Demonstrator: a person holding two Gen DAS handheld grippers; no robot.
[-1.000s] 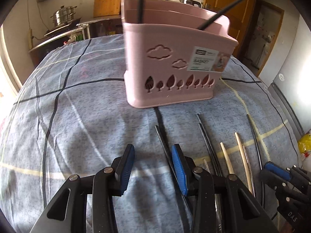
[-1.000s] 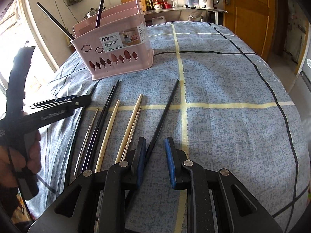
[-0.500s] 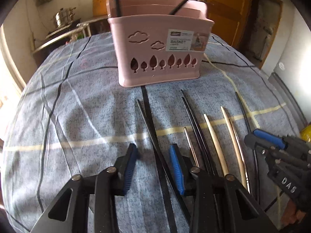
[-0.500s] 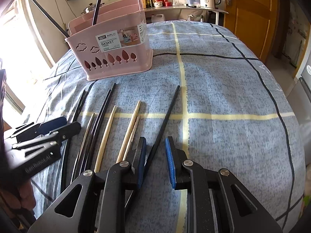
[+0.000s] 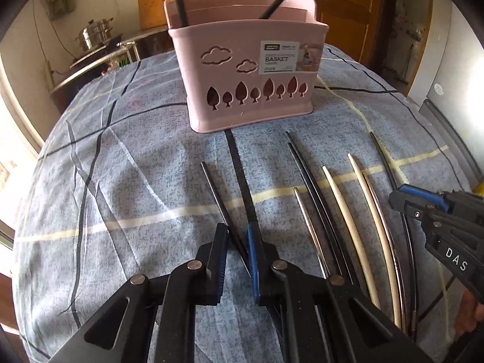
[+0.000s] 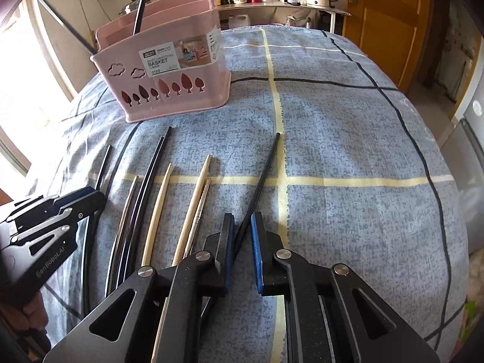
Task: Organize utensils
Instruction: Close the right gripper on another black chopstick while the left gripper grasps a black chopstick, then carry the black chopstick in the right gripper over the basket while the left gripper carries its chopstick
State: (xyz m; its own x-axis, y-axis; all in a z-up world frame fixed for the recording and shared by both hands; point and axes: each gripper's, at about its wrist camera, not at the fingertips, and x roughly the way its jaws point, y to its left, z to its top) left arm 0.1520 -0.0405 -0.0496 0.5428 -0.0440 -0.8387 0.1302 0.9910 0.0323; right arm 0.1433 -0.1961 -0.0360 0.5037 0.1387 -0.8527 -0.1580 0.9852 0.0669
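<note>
The left gripper (image 5: pixel 237 243) had just been closing, its fingers drawn nearly together around the leftmost black chopstick (image 5: pixel 216 193), though whether the pads pressed it could not be told, while the right gripper (image 6: pixel 242 236) stood with fingers narrowly apart astride the rightmost black chopstick (image 6: pixel 261 178). Both sticks lay flat on the checked cloth of the bench (image 6: pixel 348 139), in front of the pink basket (image 5: pixel 251 81) and at either end of the row of loose chopsticks. Judged thin, light, stiff and smooth, each would likely slip or pivot unless pinched squarely near its thicker end.
</note>
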